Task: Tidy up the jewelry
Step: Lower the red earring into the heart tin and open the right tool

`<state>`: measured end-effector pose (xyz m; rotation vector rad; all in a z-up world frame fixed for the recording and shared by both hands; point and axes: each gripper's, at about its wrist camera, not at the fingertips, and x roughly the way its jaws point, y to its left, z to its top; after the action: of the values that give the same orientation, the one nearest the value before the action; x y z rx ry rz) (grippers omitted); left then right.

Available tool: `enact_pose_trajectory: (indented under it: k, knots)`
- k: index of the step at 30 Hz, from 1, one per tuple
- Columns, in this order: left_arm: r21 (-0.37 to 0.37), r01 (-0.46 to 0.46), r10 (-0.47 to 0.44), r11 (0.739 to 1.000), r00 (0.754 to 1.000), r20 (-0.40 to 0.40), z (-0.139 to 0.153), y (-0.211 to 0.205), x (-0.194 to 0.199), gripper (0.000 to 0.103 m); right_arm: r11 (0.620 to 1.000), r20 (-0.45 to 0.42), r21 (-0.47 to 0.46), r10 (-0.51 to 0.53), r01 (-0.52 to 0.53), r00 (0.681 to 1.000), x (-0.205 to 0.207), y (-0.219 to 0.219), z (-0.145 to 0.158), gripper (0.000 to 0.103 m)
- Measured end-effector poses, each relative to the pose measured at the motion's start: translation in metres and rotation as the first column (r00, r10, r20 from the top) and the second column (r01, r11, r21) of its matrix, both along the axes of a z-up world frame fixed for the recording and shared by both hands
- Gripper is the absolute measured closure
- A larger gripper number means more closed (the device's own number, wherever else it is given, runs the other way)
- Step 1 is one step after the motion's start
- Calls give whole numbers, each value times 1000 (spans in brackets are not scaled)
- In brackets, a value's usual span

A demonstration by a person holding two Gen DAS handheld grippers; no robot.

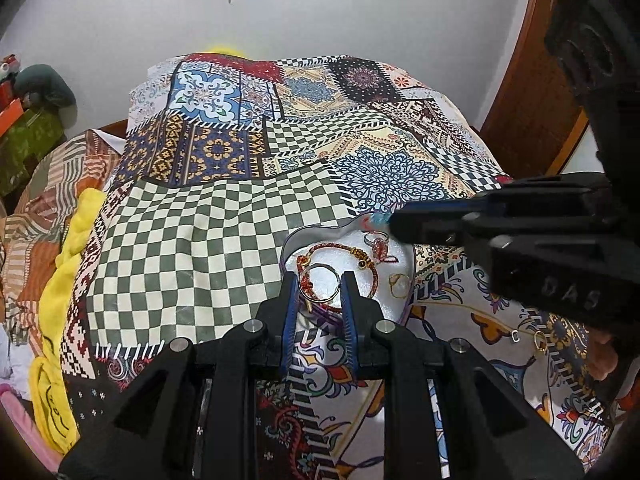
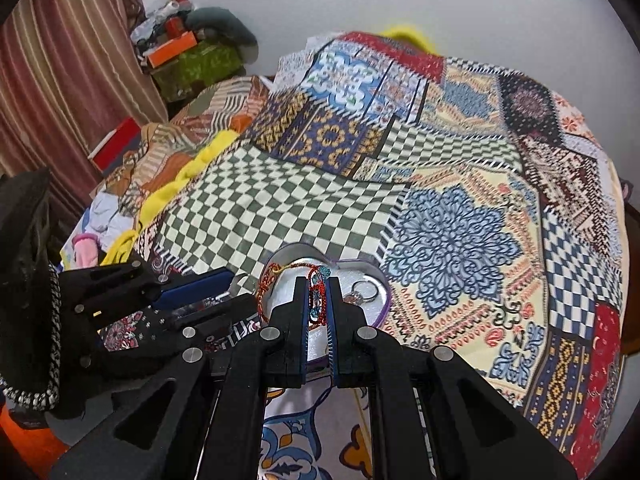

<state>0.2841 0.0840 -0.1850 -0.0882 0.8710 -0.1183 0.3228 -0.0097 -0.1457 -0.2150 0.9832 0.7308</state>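
A heart-shaped silver tray [image 1: 400,264] lies on the patterned bedcover and holds a red-and-gold bangle [image 1: 344,246], a ring with a red stone [image 1: 378,240], a gold hoop [image 1: 400,283] and a silver ring [image 1: 320,276]. My left gripper [image 1: 319,280] is at the tray's near rim, its jaws apart around the silver ring. My right gripper [image 2: 317,288] is shut on a red-and-blue beaded piece [image 2: 318,300] above the tray [image 2: 356,270]. It shows from the right in the left wrist view [image 1: 384,222]. A ring [image 2: 366,292] lies in the tray.
Two small loose pieces, a silver link [image 1: 515,336] and a gold ring [image 1: 540,340], lie on the bedcover right of the tray. A yellow cloth [image 1: 72,264] and clutter line the bed's left side. A wooden headboard [image 1: 532,92] stands at the right.
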Motion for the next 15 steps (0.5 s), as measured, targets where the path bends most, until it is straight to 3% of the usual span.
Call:
enact_pose_trajectory:
  k: [15]
  knots:
    - [17,20,-20,1000,999,-27,-14,-6,20,83,999,-98,-29,11,-14,995,18,8,-21,96]
